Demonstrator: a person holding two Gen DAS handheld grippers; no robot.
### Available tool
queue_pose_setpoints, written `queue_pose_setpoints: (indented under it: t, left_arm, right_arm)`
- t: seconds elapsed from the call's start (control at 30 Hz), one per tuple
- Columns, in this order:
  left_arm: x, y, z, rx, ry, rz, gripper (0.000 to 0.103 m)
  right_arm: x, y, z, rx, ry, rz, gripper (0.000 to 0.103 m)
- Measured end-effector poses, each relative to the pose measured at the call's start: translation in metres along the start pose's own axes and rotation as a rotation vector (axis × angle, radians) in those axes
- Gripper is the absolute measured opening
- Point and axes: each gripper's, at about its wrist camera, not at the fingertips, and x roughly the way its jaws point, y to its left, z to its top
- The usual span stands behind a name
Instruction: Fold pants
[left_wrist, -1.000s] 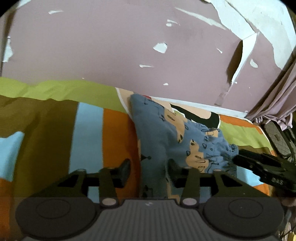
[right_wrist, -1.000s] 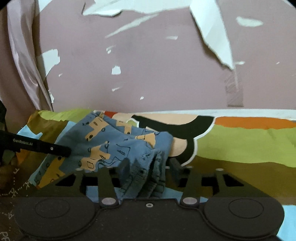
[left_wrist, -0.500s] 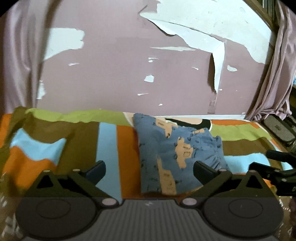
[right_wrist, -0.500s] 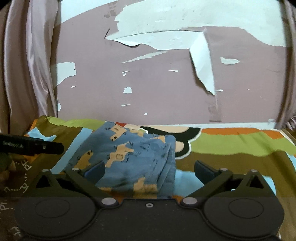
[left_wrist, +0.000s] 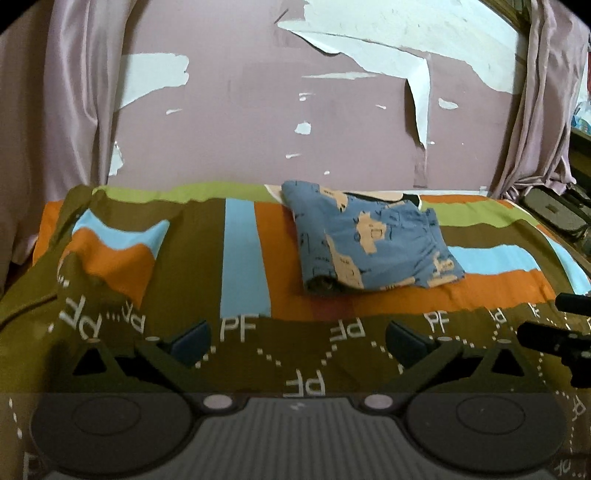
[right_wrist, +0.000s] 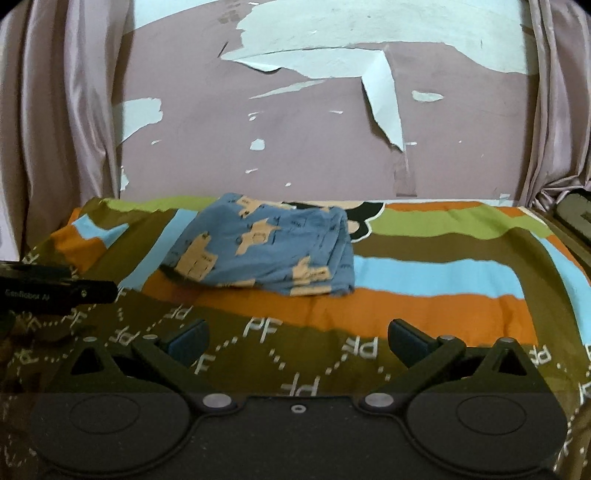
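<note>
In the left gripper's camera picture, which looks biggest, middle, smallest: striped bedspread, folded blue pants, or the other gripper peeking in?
1. Striped bedspread
2. Folded blue pants
3. Right gripper, only partly in frame

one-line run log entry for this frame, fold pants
step: release done | pants: folded, lying on striped bedspread | left gripper: open, empty, clear of pants | right gripper: open, empty, clear of pants

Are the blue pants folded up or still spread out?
Folded. The blue pants lie as a compact stacked bundle on the striped bedspread, layered edges showing along one side. Neither gripper touches them.
</note>
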Motion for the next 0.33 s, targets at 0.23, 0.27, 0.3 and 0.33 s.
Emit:
queue_pose_setpoints:
  t: [0.23,0.27,0.3,0.33]
  left_arm:
    - [-0.0024,-0.0009,-0.0066,0.009,0.015,-0.020,0.103]
    - [-0.0032,-0.0012,-0.0067,0.014,0.009,-0.023,0.103]
    - [-0.0035,-0.0017,-0.0065,0.017,0.005,-0.021,0.103]
    - [-0.0031,-0.0021,-0.0063,0.018,0.005,-0.021,0.103]
  right_arm:
    - [-0.0009,0.0046,-0.0028,0.005,0.001,0.014,0.102]
    - [-0.0007,0.0044,-0.0025,0.007,0.000,0.015,0.102]
    - [-0.0002,0.0039,-0.0022,0.011,0.001,0.016,0.102]
    - [0.0003,0.0030,-0.0021,0.015,0.002,0.016,0.102]
